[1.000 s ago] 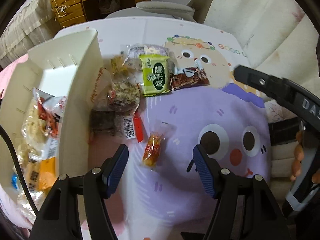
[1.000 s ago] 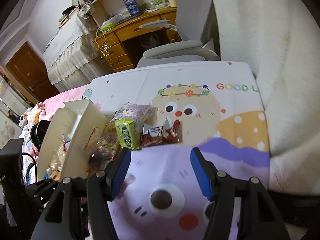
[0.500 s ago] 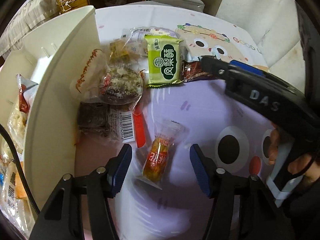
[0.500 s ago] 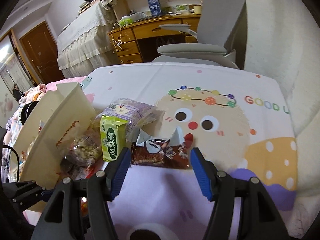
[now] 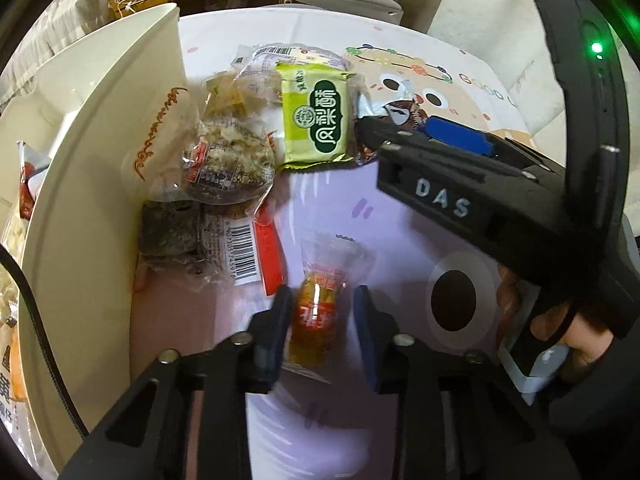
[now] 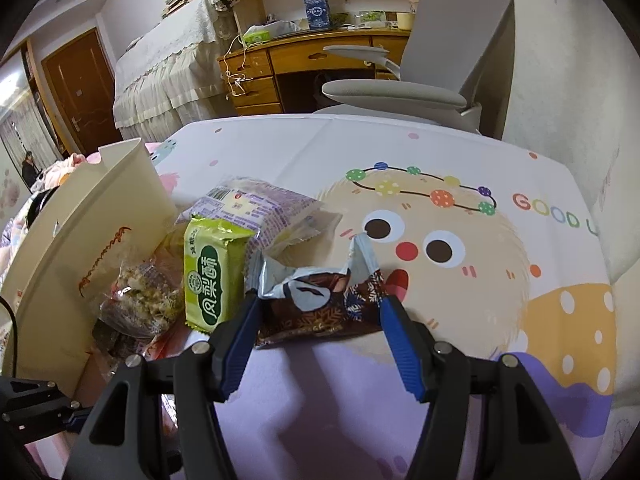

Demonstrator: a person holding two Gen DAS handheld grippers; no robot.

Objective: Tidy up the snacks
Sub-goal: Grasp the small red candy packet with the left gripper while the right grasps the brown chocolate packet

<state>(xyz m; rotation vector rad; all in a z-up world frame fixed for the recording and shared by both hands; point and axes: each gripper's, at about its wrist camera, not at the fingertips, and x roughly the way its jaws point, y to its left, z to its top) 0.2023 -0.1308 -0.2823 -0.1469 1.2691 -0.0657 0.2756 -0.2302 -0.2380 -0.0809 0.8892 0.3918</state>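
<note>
Left claw (image 5: 320, 322) has just been closing round my orange snack packet (image 5: 318, 312) on the bench (image 5: 400, 240), right claw (image 6: 320, 340) spread astride the brown wrapper (image 6: 320, 304); several snacks sit in the bin (image 5: 100, 160), a heap remains.

**A:** What lay outside the work area?

**B:** A grey office chair (image 6: 404, 92) stood behind the table, which carried a cartoon-print cloth (image 6: 440, 240). A wooden desk (image 6: 296, 64) sat beyond it, with a blue paper bag (image 6: 316, 10) on top.

**A:** And to the left?

**B:** A brown door (image 6: 80, 88), and possibly a bed under a lace-edged cover (image 6: 168, 64); distortion prevented confirmation.
</note>
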